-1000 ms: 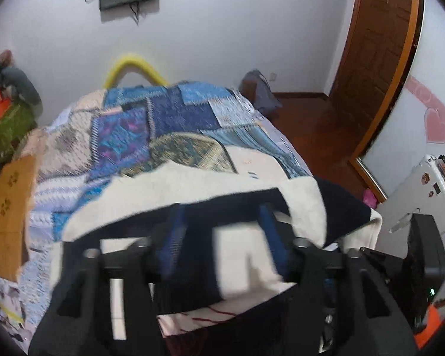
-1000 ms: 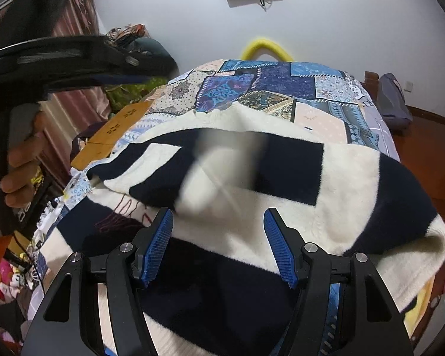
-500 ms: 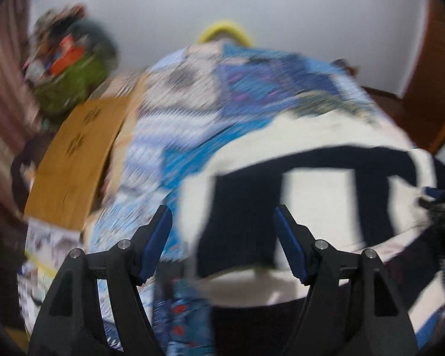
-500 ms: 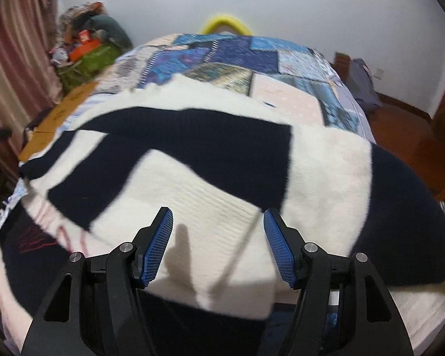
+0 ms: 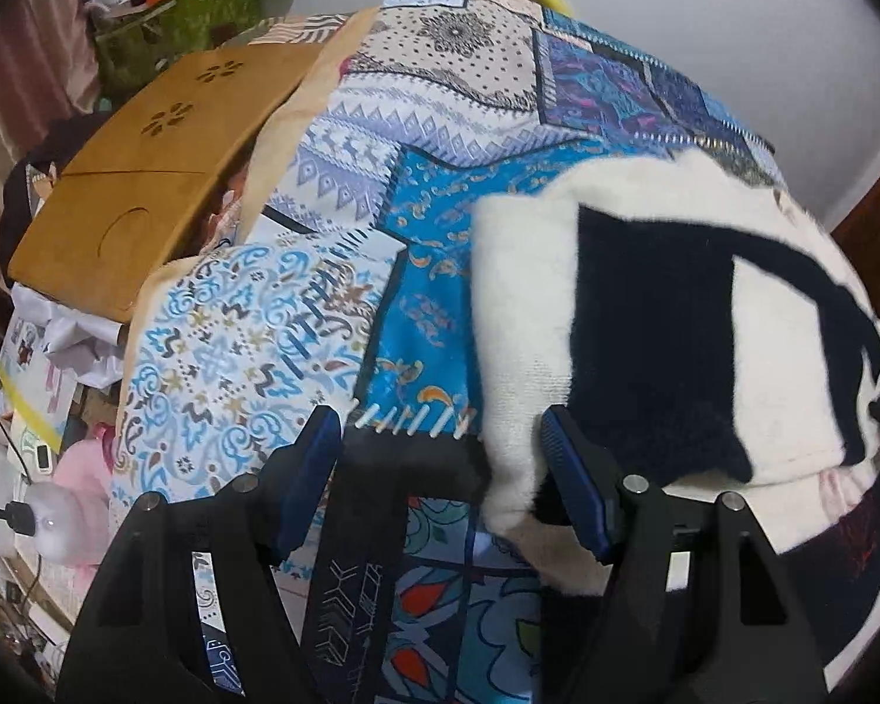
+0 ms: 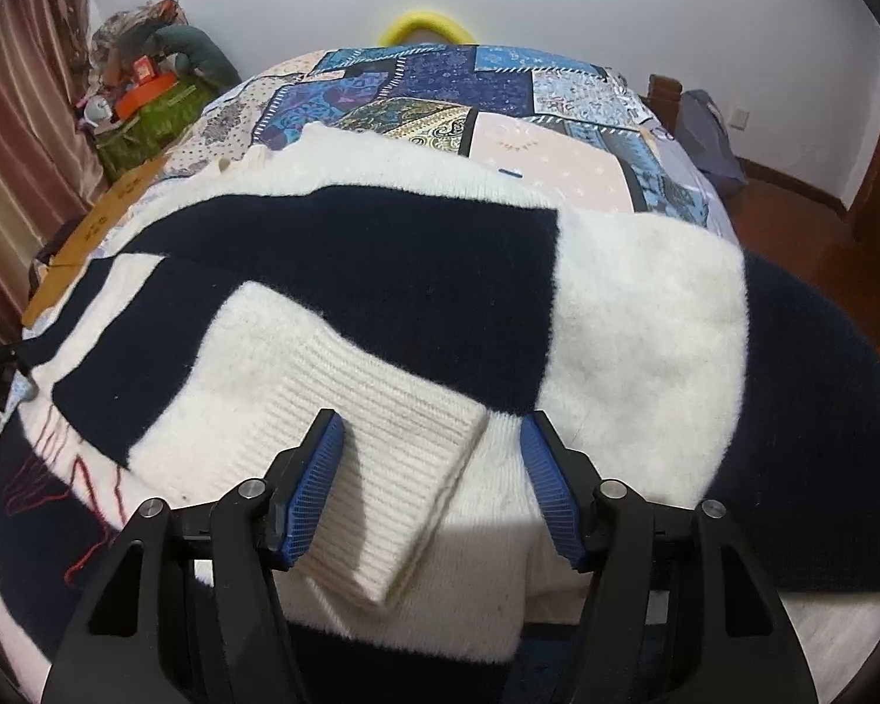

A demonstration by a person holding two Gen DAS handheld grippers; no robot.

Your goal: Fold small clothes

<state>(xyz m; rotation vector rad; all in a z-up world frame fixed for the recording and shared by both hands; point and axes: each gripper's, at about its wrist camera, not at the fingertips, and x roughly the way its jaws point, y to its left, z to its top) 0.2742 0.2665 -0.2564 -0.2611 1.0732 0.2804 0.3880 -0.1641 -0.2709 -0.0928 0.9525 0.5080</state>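
Observation:
A fuzzy cream and navy sweater (image 6: 440, 270) lies spread on the patchwork bedspread (image 6: 498, 82). One sleeve is folded across its body, with the ribbed cream cuff (image 6: 405, 469) lying between my right gripper's (image 6: 434, 487) open blue fingers. In the left wrist view the sweater (image 5: 674, 322) fills the right side. My left gripper (image 5: 440, 481) is open and empty, hovering over the sweater's left edge and the bedspread (image 5: 299, 340).
A tan wooden board (image 5: 141, 176) sits left of the bed, above papers and a pink toy (image 5: 82, 469). A green box with clutter (image 6: 146, 105) stands by the curtain. A yellow arch (image 6: 425, 26) rises behind the bed. A grey bag (image 6: 704, 135) sits on the floor at right.
My left gripper let go of the sleeve, swung left and now hovers open over the sweater's left edge. The sleeve now lies across the sweater. The right view moved closer.

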